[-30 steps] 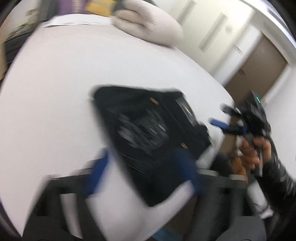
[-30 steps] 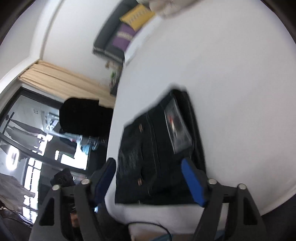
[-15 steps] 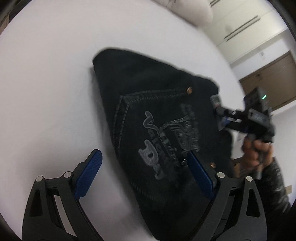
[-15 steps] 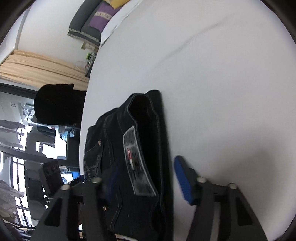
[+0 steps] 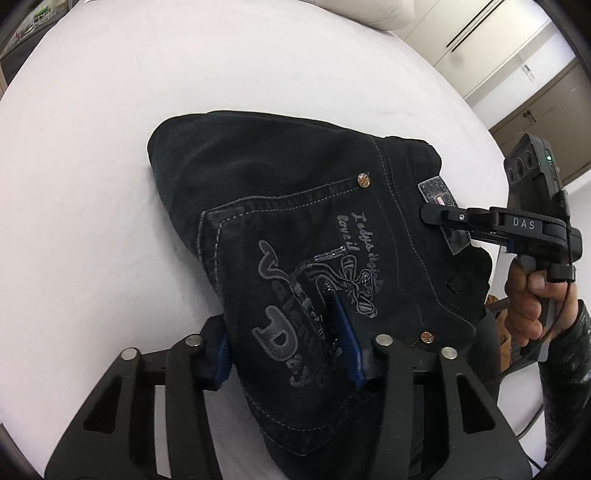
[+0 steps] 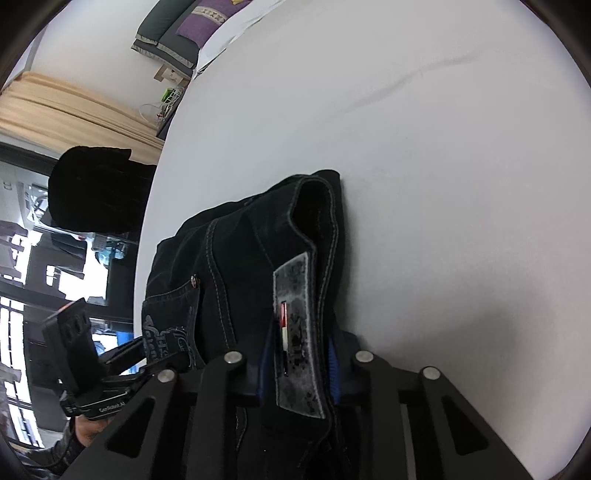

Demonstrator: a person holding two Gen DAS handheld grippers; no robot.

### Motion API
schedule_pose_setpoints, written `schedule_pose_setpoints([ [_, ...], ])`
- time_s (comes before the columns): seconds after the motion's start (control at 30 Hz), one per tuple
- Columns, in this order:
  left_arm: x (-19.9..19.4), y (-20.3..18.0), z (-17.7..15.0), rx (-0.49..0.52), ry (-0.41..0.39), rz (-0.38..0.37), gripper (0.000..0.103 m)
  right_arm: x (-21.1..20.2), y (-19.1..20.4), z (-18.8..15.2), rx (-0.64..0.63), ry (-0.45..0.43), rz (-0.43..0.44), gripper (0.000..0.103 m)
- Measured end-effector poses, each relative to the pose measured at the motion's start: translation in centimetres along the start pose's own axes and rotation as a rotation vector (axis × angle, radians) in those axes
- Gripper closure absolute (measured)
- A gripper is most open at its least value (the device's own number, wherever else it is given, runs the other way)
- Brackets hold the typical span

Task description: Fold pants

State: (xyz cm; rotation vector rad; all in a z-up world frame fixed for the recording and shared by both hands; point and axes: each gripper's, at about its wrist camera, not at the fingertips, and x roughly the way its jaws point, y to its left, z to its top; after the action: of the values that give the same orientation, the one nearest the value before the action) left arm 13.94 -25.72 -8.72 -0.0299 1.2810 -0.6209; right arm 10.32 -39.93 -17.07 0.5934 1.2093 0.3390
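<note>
The folded pair of black denim pants (image 5: 314,229) lies on a white-sheeted bed (image 5: 110,147), close to the mattress edge nearest the person. In the left wrist view the back pocket faces up, with grey embroidered lettering (image 5: 295,314) and a small copper rivet (image 5: 364,181) at its upper corner; the folded end bulges toward ten o'clock, and the waistband runs along the three o'clock side.

The left tongs (image 5: 284,347) straddle the pocket edge of the pants at six o'clock. Its jaws are closing with denim between them: one blue pad (image 5: 345,339) lies on top of the lettering, the other sits at the cloth's outer edge against the sheet.

The right tongs (image 6: 299,365) are on the waistband. In the right wrist view their jaws are closing around the band, with the grey patterned waistband patch (image 6: 295,332) between the two blue pads, which sit close against both sides of the cloth. In the left wrist view the same tongs reach in from three o'clock over that patch, carried by the person's right hand (image 5: 528,295) in a dark glossy sleeve (image 5: 569,369).

Farther out, a white pillow (image 5: 369,11) lies at twelve o'clock, with purple and grey cushions (image 6: 184,26) and beige curtains (image 6: 74,107) beyond the bed.
</note>
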Motion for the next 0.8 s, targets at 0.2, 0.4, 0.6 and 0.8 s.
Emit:
schedule_pose_setpoints([
  [0.2, -1.1, 0.3, 0.0, 0.017, -0.021, 0.006, 0.074, -1.3, 1.7, -0.3, -0.043, -0.036, -0.051, 0.082],
  [0.4, -2.9, 0.7, 0.1, 0.022, -0.047, -0.009, 0.078, -2.9, 4.3, -0.4, -0.085, -0.064, -0.059, 0.084],
  [0.6, -6.3, 2.3, 0.5, 0.013, -0.109, -0.017, 0.079, -4.0, 8.1, 0.9, -0.136, -0.084, -0.042, 0.084],
  [0.8, -11.2, 7.4, 3.7, -0.005, -0.201, 0.015, 0.079, -2.5, 13.2, 4.5, -0.200, -0.090, 0.002, 0.084],
])
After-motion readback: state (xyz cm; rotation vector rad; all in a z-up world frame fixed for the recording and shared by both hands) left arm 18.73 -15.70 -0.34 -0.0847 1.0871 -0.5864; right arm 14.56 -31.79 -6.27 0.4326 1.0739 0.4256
